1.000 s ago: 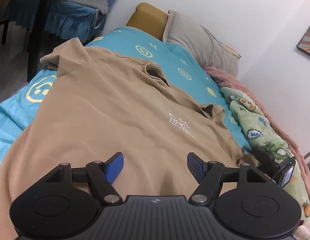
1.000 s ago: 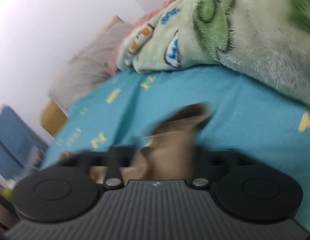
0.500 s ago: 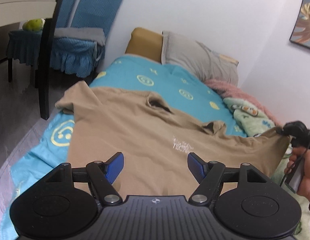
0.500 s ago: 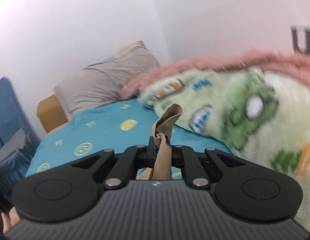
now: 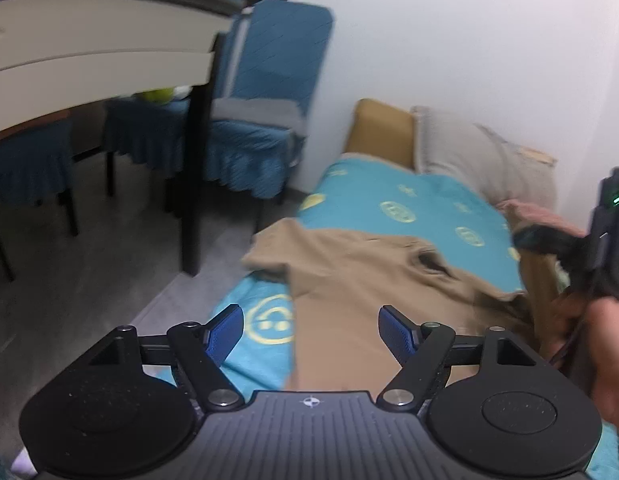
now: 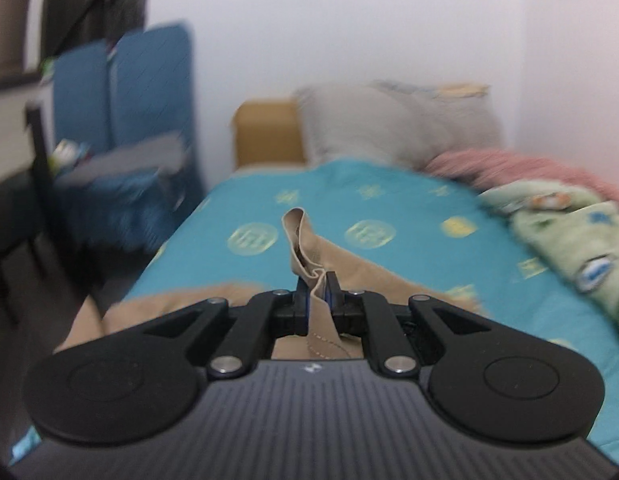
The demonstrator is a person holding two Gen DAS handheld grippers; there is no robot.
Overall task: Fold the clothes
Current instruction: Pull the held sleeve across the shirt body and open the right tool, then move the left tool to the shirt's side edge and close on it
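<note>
The tan shirt (image 5: 349,280) lies across the bed (image 5: 429,208), one sleeve hanging over its left edge beside bare floor (image 5: 109,280). The right gripper (image 6: 318,300) pinches a shirt fold; the left gripper (image 5: 311,332), jaws just widening, holds nothing. A chair (image 5: 261,120) stands near the bed's head corner.

The left gripper (image 5: 311,330) points forward and down, its 2 blue pads (image 5: 225,334) well apart with nothing between them; the jaws have just been opening. The right gripper (image 6: 318,304) is clamped tight on a fold of shirt (image 6: 309,256), held raised. In the left view, a hand (image 5: 605,344) grips the right gripper's handle at the right edge.
</note>
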